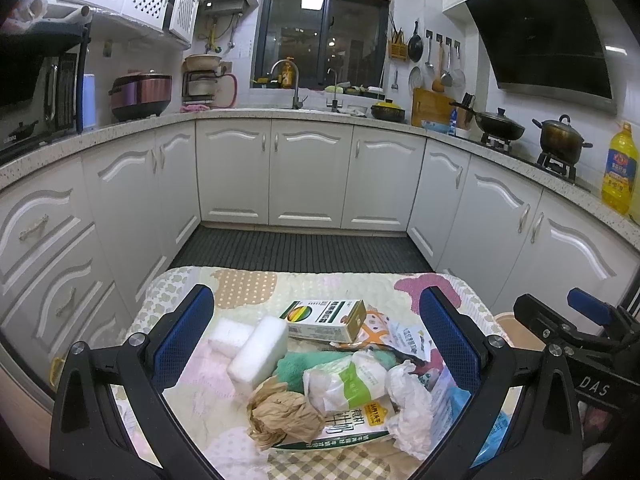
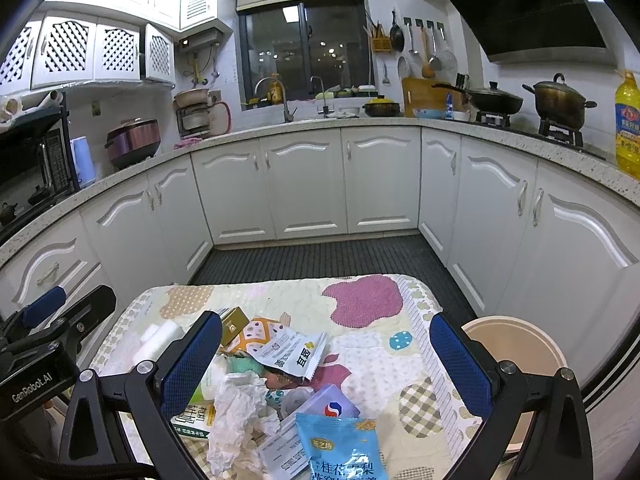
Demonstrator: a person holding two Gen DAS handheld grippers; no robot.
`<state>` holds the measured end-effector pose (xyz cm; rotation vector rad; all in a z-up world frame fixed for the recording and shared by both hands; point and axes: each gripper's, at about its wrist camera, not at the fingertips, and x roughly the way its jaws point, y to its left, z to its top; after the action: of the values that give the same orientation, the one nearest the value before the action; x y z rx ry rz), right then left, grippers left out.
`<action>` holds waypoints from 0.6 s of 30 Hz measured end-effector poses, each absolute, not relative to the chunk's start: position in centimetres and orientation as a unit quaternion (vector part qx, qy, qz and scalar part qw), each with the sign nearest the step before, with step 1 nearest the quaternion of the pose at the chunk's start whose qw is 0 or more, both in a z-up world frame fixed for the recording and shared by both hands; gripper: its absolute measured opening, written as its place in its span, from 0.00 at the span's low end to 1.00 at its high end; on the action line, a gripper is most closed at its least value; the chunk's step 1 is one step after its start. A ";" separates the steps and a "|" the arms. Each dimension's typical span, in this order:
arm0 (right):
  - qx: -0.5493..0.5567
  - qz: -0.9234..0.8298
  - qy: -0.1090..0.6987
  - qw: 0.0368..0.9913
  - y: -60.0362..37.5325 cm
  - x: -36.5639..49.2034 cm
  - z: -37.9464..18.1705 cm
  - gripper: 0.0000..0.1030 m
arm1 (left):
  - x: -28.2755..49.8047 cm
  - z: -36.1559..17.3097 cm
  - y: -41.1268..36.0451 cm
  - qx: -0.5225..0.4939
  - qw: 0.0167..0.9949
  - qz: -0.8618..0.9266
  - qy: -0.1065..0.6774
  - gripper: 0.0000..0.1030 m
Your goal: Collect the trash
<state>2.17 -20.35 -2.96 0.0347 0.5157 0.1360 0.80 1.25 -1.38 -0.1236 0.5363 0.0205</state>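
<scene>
- Currently hovering over quilted table cover (image 1: 240, 292); trash pile at lower centre of both views, nothing picked yet.
- Left gripper (image 1: 316, 336): jaws spread wide, empty, straddling the pile.
- Right gripper (image 2: 326, 356): jaws wide apart too, holding nothing; visible at right edge of left view.
- Beige bin (image 2: 516, 344) at lower right of right view, just beside table edge; likely drop target.
- Brown paper wad (image 1: 280, 416), white crumpled tissue (image 2: 240, 412): light, soft, compress easily; pinch through the bulk.
- Blue snack pouch (image 2: 340, 440), white sachet (image 2: 296, 352): thin, slick film; grab an edge or fold, flat faces likely to slip.
- Green-and-white carton (image 1: 324, 320): stiff, probably empty; clamp across narrow sides.
- White foam blocks (image 1: 260, 356): near weightless, squashy; mid-body grip fine.
- Risk: pieces overlap, so one pull may drag neighbours off the table.
</scene>
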 end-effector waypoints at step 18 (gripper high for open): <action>0.011 0.124 0.331 0.936 -19.7 4.0 -5.6 1.00 | 2.6 -2.6 8.0 -0.057 0.940 0.001 0.337 0.99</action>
<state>3.98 -19.73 -5.57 0.0228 0.6760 0.2531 2.62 8.03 -2.56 -0.1157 0.6882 0.0028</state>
